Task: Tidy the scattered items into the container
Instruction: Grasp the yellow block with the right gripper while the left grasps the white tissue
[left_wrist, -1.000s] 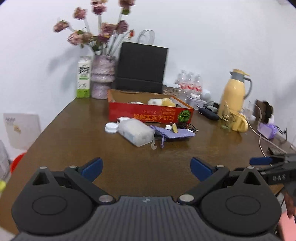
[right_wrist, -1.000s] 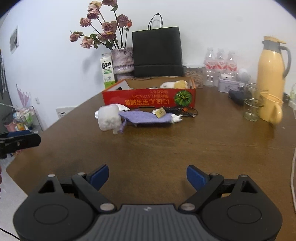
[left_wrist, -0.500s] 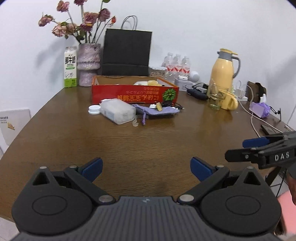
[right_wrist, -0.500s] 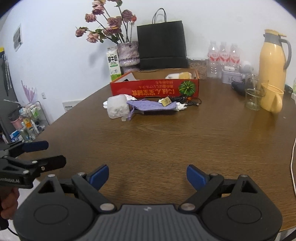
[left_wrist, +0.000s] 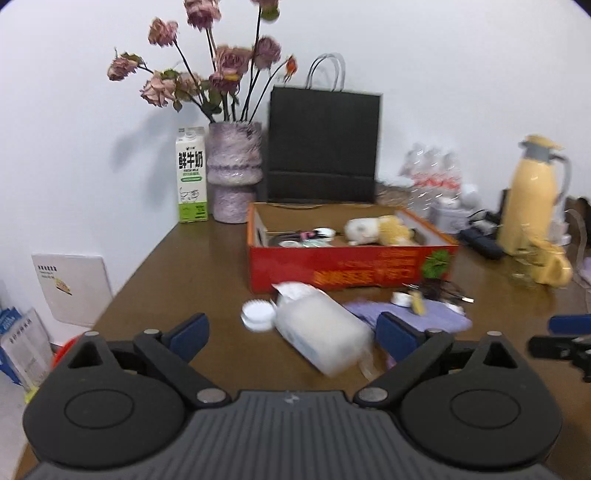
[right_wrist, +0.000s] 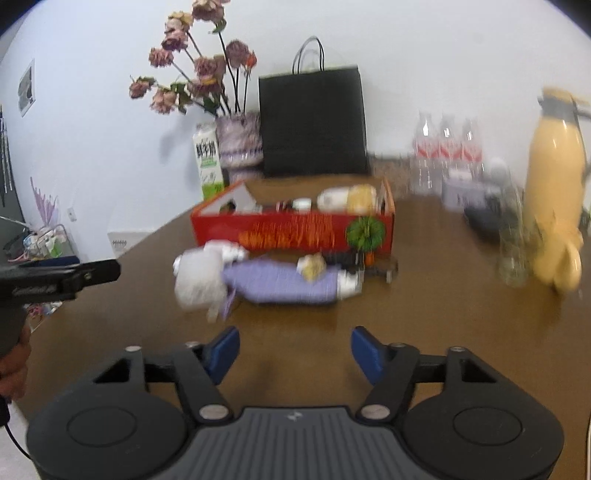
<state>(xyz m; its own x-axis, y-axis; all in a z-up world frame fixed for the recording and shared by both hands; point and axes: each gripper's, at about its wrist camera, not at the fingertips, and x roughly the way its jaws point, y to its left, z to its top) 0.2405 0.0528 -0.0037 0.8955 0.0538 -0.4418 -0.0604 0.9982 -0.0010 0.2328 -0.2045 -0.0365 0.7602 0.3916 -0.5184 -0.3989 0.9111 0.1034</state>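
Observation:
A red cardboard box (left_wrist: 351, 267) (right_wrist: 295, 232) stands mid-table and holds a plush toy (left_wrist: 380, 230) and small items. In front of it lie a translucent white plastic jar (left_wrist: 321, 332) (right_wrist: 199, 278) on its side, a white lid (left_wrist: 257, 314), a purple cloth pouch (left_wrist: 432, 317) (right_wrist: 284, 282), a small yellow item (right_wrist: 313, 267) on the pouch, and dark cables (left_wrist: 443, 288). My left gripper (left_wrist: 291, 332) is open, just short of the jar. My right gripper (right_wrist: 295, 350) is open and empty, short of the pouch.
Behind the box stand a milk carton (left_wrist: 191, 181), a vase of dried roses (left_wrist: 234, 173) and a black paper bag (left_wrist: 323, 147). On the right are water bottles (right_wrist: 447, 155), a yellow thermos (left_wrist: 533, 195), a yellow mug (left_wrist: 550, 264) and a glass (right_wrist: 511, 254).
Both grippers have moved forward toward the scattered items, which now look much larger. The left gripper's fingers now reach the jar's near end. Both stay open.

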